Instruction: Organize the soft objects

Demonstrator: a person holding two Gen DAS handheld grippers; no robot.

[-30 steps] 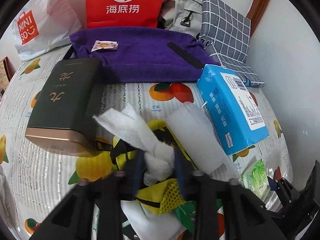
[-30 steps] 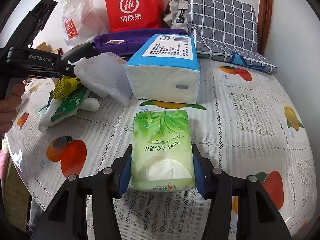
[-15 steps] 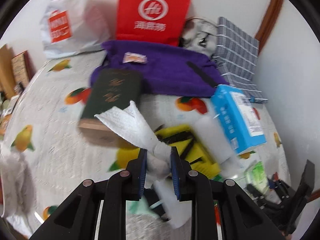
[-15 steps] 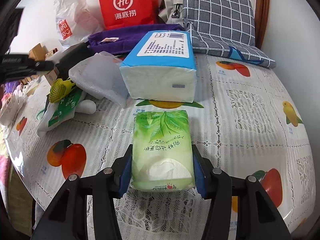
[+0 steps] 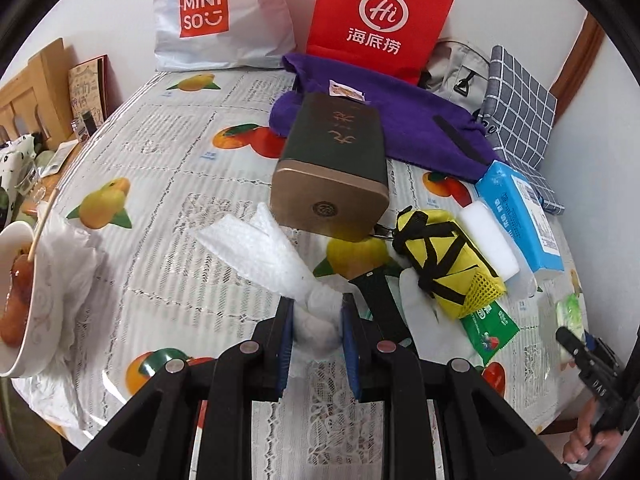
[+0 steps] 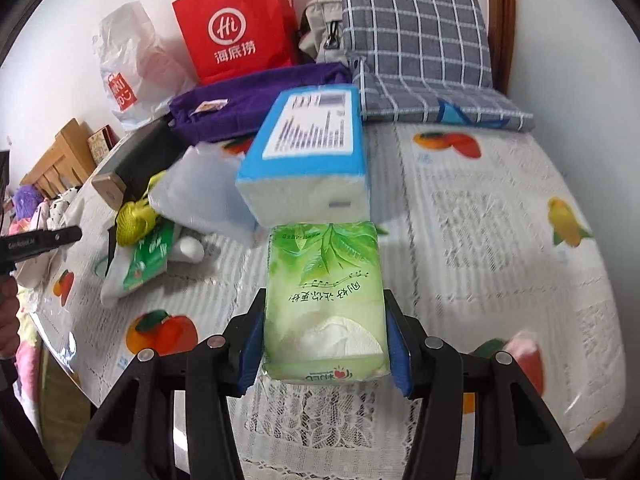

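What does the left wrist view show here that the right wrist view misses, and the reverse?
Only the left wrist view shows the left gripper shut on a white cloth and a bowl of sausage at the table edge. Only the right wrist view shows the right gripper shut on a green tissue pack close up. Both show the blue tissue pack, purple towel, red bag and yellow pouch.

A green leaf-print tissue pack, blue-and-white tissue pack, yellow pouch with black straps, purple towel, red bag and grey checked cushion on a fruit-patterned white lace worktop.
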